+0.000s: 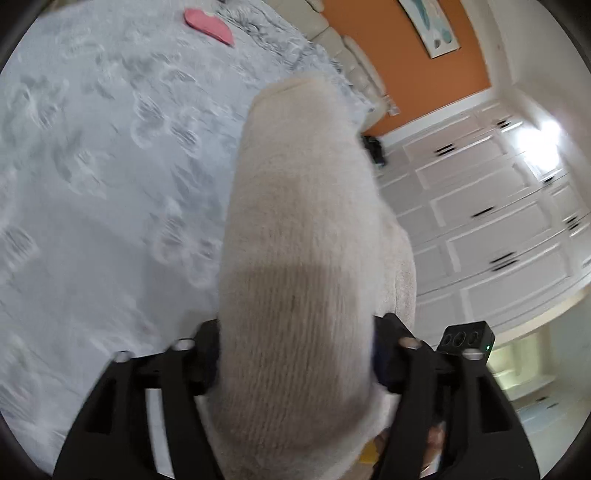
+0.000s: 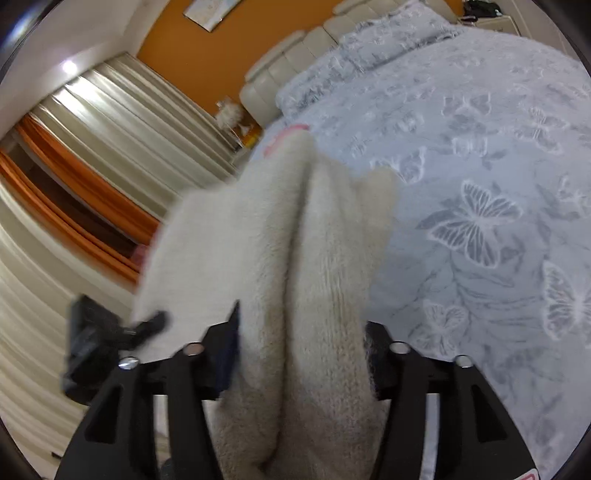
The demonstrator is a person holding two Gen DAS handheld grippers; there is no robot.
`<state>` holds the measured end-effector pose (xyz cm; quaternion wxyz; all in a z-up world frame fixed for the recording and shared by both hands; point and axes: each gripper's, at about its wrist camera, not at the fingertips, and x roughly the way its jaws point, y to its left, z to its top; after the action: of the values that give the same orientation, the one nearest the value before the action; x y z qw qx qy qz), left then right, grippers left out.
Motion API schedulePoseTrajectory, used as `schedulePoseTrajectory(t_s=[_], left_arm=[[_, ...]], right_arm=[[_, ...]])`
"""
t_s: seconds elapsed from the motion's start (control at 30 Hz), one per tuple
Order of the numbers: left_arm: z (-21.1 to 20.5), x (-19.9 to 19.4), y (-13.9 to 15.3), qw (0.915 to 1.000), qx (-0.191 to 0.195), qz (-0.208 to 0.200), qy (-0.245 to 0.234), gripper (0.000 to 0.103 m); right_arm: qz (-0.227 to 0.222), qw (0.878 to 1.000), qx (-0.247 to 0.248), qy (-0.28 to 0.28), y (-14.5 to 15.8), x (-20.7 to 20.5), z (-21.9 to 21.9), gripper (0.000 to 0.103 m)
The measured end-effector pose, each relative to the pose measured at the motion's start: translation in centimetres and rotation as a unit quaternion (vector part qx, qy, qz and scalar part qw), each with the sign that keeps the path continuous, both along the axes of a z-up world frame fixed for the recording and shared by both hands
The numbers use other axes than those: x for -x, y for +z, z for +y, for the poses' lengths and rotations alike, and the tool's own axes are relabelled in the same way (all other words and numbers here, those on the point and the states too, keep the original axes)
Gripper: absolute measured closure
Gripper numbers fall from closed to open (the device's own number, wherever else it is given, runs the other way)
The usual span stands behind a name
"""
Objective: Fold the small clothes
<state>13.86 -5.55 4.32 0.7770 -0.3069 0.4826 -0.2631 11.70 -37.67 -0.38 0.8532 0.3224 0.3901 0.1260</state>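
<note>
A cream knitted garment (image 1: 303, 206) fills the left wrist view, hanging off the bed. My left gripper (image 1: 299, 332) is shut on it, and the cloth packs the whole gap between the black fingers (image 1: 203, 354). In the right wrist view the same cream garment (image 2: 266, 229) is bunched in two thick folds. My right gripper (image 2: 301, 332) is shut on those folds. A pink trim (image 2: 291, 129) shows at the garment's far end. Part of the other gripper (image 2: 96, 350) shows blurred at the left, beside the cloth.
Below lies a bed with a pale blue butterfly bedspread (image 2: 480, 184). A pink garment (image 1: 208, 26) rests on the bedspread (image 1: 92, 166) far off. A cream headboard (image 2: 295, 51) stands against an orange wall. White wardrobe doors (image 1: 480, 221) and striped curtains (image 2: 92, 129) flank the bed.
</note>
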Motion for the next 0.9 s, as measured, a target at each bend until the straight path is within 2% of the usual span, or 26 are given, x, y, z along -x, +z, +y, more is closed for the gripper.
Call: schedulePoseTrajectory(t_s=[0.07, 0.1, 0.13, 0.2, 0.23, 0.3, 0.4, 0.47, 0.53, 0.57, 0.6, 0.63, 0.67, 0.73, 0.77, 0.8, 0.83, 0.9], left_arm=[[0.4, -1.1, -2.3, 0.9975, -0.069, 0.002, 0.017, 0.03], [1.0, -1.4, -4.2, 0.9926, -0.115, 0.02, 0.035, 0.031], [1.4, -1.4, -5.3, 0.9903, -0.127, 0.035, 0.045, 0.032], [2.6, -0.7, -6.7, 0.9936, -0.091, 0.047, 0.047, 0.032], [3.0, 0.0, -6.8, 0.9949, -0.077, 0.04, 0.052, 0.032], [2.7, 0.9, -6.8, 0.9959, -0.074, 0.025, 0.047, 0.031], [1.4, 1.6, -7.5, 0.9954, -0.086, 0.002, 0.043, 0.025], [1.1, 1.7, -7.8, 0.9934, -0.105, -0.018, 0.043, 0.022], [1.0, 1.3, -8.2, 0.9913, -0.121, -0.032, 0.04, 0.019], [1.5, 1.1, -8.6, 0.9898, -0.132, -0.035, 0.04, 0.019], [1.6, 0.8, -9.1, 0.9885, -0.144, -0.029, 0.038, 0.019], [1.9, 0.7, -10.0, 0.9882, -0.149, -0.008, 0.033, 0.018], [2.2, 0.3, -10.9, 0.9894, -0.14, 0.014, 0.034, 0.017], [3.3, -0.4, -12.8, 0.9937, -0.077, 0.066, 0.047, 0.017], [3.6, -0.6, -13.2, 0.994, -0.058, 0.077, 0.052, 0.017], [3.6, -0.9, -13.3, 0.9942, -0.05, 0.079, 0.053, 0.017], [3.5, -1.0, -13.3, 0.9943, -0.06, 0.071, 0.053, 0.016], [3.0, -1.3, -13.1, 0.9937, -0.085, 0.053, 0.049, 0.015]], right_arm=[[0.055, 0.996, 0.042, -0.055, -2.3, -0.2, -0.5, 0.046], [0.047, 0.997, 0.028, -0.057, -2.5, 0.5, -1.0, 0.046], [0.032, 0.998, 0.015, -0.049, -2.2, 1.2, -1.0, 0.046], [-0.003, 1.0, 0.018, -0.007, -0.8, 3.1, -0.4, 0.046], [-0.015, 0.999, 0.037, 0.025, -0.3, 3.8, 0.2, 0.046], [-0.015, 0.991, 0.094, 0.096, -0.1, 4.3, 1.9, 0.039], [-0.005, 0.97, 0.164, 0.177, -1.4, 3.8, 3.9, 0.039], [0.007, 0.955, 0.176, 0.239, -2.8, 3.2, 4.9, 0.039], [0.015, 0.932, 0.204, 0.298, -4.0, 2.0, 6.2, 0.039], [0.007, 0.917, 0.225, 0.33, -4.3, 1.4, 6.9, 0.039], [0.0, 0.909, 0.232, 0.345, -4.4, 0.9, 7.1, 0.039], [-0.004, 0.903, 0.229, 0.364, -4.5, 0.5, 7.3, 0.039], [0.007, 0.897, 0.204, 0.391, -4.9, -0.1, 7.5, 0.039], [0.039, 0.89, 0.155, 0.427, -5.7, -1.0, 7.6, 0.038], [0.052, 0.887, 0.132, 0.44, -5.9, -1.3, 7.7, 0.044], [0.057, 0.885, 0.113, 0.449, -6.0, -1.3, 7.7, 0.071], [0.052, 0.886, 0.088, 0.453, -5.6, -1.3, 7.3, 0.084], [0.017, 0.895, 0.038, 0.445, -3.6, -0.5, 5.5, 0.088]])
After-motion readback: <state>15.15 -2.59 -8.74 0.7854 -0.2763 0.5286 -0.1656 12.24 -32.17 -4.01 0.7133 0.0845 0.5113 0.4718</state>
